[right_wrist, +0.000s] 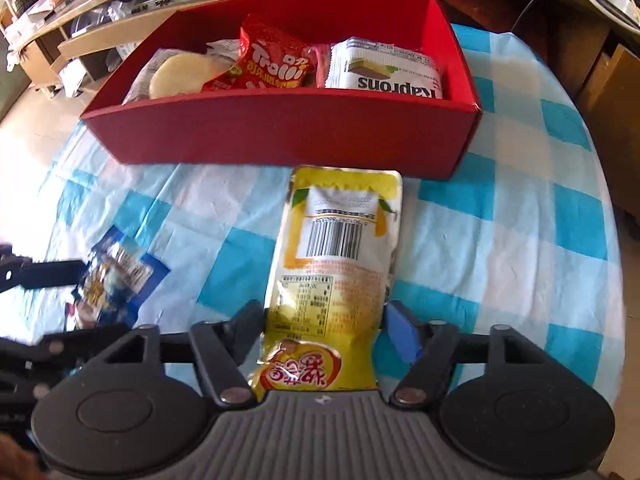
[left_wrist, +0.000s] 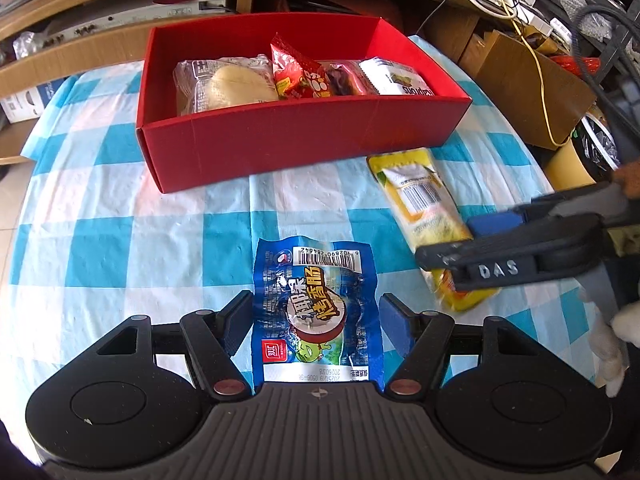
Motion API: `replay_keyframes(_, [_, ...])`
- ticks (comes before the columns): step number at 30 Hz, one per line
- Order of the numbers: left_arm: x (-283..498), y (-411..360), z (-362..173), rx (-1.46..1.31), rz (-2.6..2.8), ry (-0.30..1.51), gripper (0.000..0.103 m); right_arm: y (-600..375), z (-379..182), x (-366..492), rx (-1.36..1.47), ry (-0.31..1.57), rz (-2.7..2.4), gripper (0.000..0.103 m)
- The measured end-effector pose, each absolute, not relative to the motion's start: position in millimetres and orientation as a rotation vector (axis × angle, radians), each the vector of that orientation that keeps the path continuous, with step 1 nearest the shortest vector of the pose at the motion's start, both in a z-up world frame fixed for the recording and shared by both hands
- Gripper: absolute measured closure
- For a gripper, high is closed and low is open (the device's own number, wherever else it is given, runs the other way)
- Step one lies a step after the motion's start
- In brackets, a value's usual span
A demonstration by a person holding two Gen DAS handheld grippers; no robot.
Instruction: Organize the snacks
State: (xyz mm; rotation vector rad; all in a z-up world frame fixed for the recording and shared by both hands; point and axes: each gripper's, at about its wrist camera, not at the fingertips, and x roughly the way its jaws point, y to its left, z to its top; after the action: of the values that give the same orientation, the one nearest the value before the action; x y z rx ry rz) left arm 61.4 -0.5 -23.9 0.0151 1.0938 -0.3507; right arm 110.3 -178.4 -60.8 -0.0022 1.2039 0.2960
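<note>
A red box (left_wrist: pixel 304 140) (right_wrist: pixel 280 128) stands on the checked tablecloth and holds several snack packets. A blue snack packet (left_wrist: pixel 316 312) (right_wrist: pixel 116 276) lies flat between the open fingers of my left gripper (left_wrist: pixel 316 320). A yellow snack packet (right_wrist: pixel 332 272) (left_wrist: pixel 424 208) lies flat in front of the box, between the fingers of my right gripper (right_wrist: pixel 320 328) (left_wrist: pixel 472 256). The right fingers touch or nearly touch the packet's edges; I cannot tell whether they squeeze it.
The blue and white checked tablecloth (left_wrist: pixel 120 240) (right_wrist: pixel 500 240) covers a round table. Wooden shelves (left_wrist: pixel 120 12) with electronics stand behind the box. Cardboard boxes (left_wrist: pixel 520 80) and cables lie to the right of the table.
</note>
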Motion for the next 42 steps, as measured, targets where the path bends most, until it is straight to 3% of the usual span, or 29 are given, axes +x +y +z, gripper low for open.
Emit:
replay_keyframes(5, [59, -3, -19, 0.014, -0.361, 1.079, 0.029, -189, -45, 99, 0.051, 1.191, 0.299, 0.061])
replay_keyframes(7, [58, -3, -18, 0.016, -0.363, 1.076, 0.029, -195, -42, 95, 0.082, 1.192, 0.301, 0.065])
replay_keyframes(10, [57, -3, -17, 0.014, -0.366, 1.074, 0.029, -199, -42, 94, 0.101, 1.214, 0.278, 0.063])
replay_keyframes(12, [56, -3, -17, 0.011, -0.366, 1.074, 0.029, -202, -45, 92, 0.143, 1.249, 0.256, 0.051])
replay_keyframes(13, [56, -3, -17, 0.010, -0.367, 1.074, 0.029, -202, -47, 91, 0.158, 1.264, 0.242, 0.040])
replay_keyframes(20, [57, 2, -20, 0.004, -0.356, 1.084, 0.029, -172, -53, 92, 0.111, 1.287, 0.259, 0.023])
replay_keyframes(24, [54, 7, -23, 0.001, -0.353, 1.096, 0.029, -154, -57, 84, -0.053, 1.252, 0.285, 0.027])
replay_keyframes(28, [52, 12, -21, -0.013, -0.356, 1.091, 0.029, -172, -52, 81, 0.067, 1.293, 0.323, 0.035])
replay_keyframes(42, [52, 13, -12, -0.039, -0.362, 1.063, 0.029, -212, -21, 71, 0.436, 1.218, 0.407, 0.037])
